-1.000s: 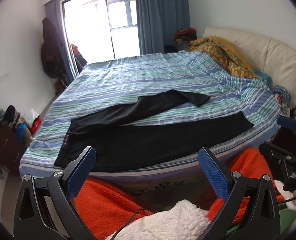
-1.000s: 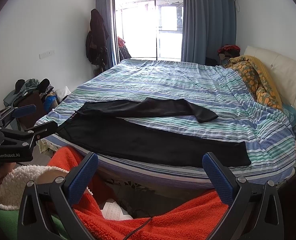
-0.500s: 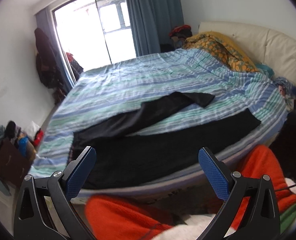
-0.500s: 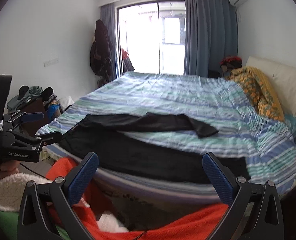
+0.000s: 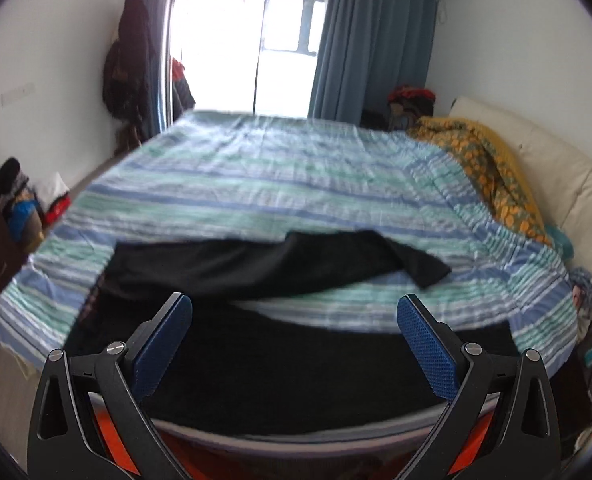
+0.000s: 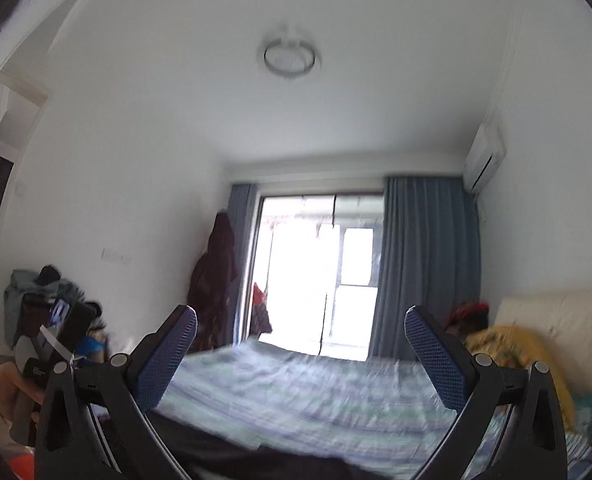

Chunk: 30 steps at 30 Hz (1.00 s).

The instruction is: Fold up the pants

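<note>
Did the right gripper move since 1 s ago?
Yes. The right gripper has tilted upward: the window sits lower in its view, the ceiling lamp now shows, and the black pants are nearly out of frame.

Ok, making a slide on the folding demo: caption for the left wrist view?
Open left gripper over black pants spread on the striped bedsheet, one leg angled away.
</note>
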{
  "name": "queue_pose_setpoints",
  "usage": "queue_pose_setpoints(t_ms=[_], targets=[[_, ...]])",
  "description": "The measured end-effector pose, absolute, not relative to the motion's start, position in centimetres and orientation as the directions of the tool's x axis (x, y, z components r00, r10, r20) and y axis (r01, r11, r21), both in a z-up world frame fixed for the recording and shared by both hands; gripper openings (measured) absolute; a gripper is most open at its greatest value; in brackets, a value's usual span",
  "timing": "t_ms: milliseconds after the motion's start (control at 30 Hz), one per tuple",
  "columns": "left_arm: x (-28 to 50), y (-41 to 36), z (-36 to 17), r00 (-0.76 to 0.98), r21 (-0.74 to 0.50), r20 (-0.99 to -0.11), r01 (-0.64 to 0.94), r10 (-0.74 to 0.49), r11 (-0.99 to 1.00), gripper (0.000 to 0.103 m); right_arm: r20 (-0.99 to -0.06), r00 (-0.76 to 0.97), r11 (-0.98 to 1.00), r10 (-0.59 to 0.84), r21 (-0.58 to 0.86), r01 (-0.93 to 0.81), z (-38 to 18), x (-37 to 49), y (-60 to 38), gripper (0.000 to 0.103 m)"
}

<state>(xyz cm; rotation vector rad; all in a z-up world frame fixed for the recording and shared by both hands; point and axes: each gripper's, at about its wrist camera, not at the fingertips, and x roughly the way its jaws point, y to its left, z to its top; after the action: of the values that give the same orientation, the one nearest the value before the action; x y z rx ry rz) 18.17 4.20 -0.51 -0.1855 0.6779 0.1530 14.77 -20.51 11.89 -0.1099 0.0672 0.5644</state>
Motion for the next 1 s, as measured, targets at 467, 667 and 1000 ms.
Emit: queue_pose_setpoints(t_ms=[467,667,1000], targets=[[21.6,6.0,-15.4,0.494,-0.106,-0.866,-0.326,0.074,0.940,0.102,-0.792,0.583,0.785,0.181,-0.241,-0.571,-18.9,43.5,-21.7,0.082],[23.1,5.9,-17.3,0.420,-0.066,-0.904,-0.314,0.076,0.947,0.102,-0.844,0.528,0.754,0.095,-0.285,-0.592,-22.8,50.2,-19.8,0.057],[24.0,6.1,-19.2,0.371,-0.044,-0.925,-0.309,0.078,0.950,0.102,-0.758,0.652,0.752,-0.032,-0.448,-0.484,-15.2,54.6,-25.7,0.010]])
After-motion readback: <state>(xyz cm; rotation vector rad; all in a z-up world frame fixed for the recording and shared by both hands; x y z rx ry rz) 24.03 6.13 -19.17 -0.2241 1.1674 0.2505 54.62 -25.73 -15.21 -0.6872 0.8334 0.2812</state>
